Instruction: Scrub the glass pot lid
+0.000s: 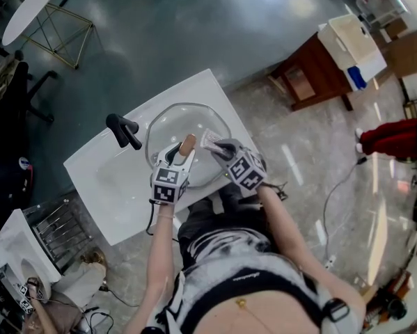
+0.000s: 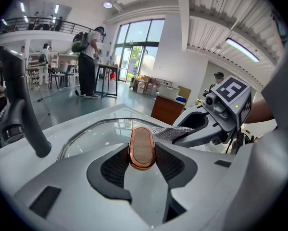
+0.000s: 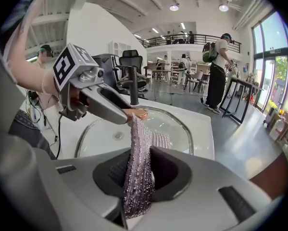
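Observation:
The glass pot lid (image 1: 168,127) lies over the basin of a white sink (image 1: 104,179). My left gripper (image 1: 181,153) is shut on the lid's copper-rimmed handle (image 2: 142,147), whose sides sit against both pads. My right gripper (image 1: 218,147) is shut on a silvery scrubbing cloth (image 3: 140,172), which stands up between its jaws. The cloth's free end (image 2: 170,133) hangs over the lid close to the right of the handle. In the right gripper view the left gripper (image 3: 93,97) reaches in from the left to the handle (image 3: 136,113), with the lid's glass (image 3: 172,124) behind it.
A black faucet (image 1: 123,129) stands at the sink's far left side, close to the lid's rim. A brown wooden cabinet (image 1: 312,75) stands on the floor to the right. A cable (image 1: 340,186) runs across the floor. People stand far off in the hall.

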